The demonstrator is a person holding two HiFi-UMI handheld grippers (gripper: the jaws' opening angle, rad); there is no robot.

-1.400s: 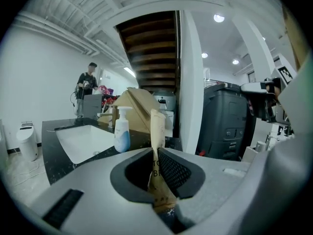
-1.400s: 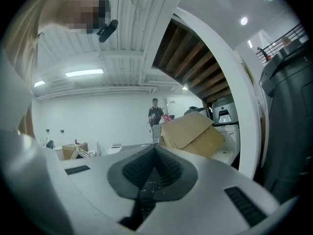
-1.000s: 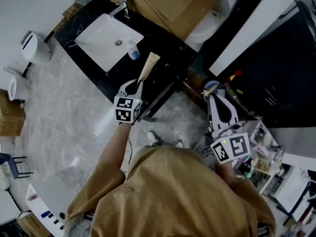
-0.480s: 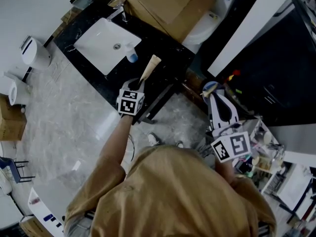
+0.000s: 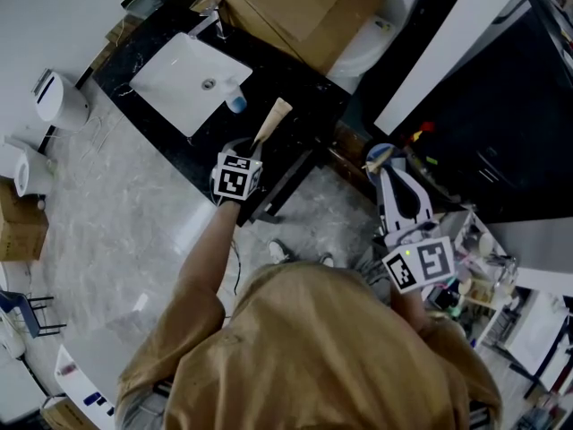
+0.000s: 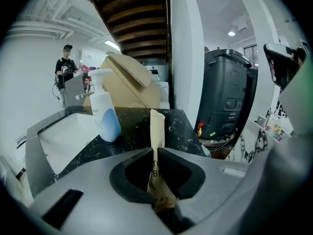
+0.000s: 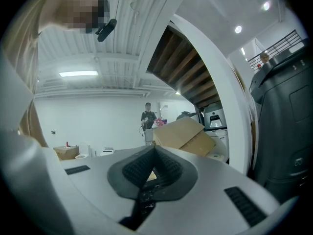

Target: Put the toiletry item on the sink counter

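Observation:
A flat beige tube [image 5: 271, 120] sticks out over the black sink counter [image 5: 300, 92], and my left gripper [image 5: 254, 149] is shut on its lower end. In the left gripper view the tube [image 6: 156, 129] stands upright between the closed pads of that gripper [image 6: 155, 152], above the counter's [image 6: 182, 126] marbled top. My right gripper [image 5: 387, 174] hangs to the right, away from the counter. Its jaws [image 7: 154, 149] meet with nothing between them.
A white and blue pump bottle [image 6: 103, 112] stands by the white basin [image 5: 183, 77]. A big cardboard box [image 5: 300, 7] lies at the counter's far end by a toilet [image 5: 387, 27]. A black bin [image 6: 230, 97] and a cluttered rack [image 5: 474, 280] are at right. A person [image 6: 65, 71] stands far off.
My left gripper has moved a little forward toward the counter with the tube still in it. The right gripper has stayed put.

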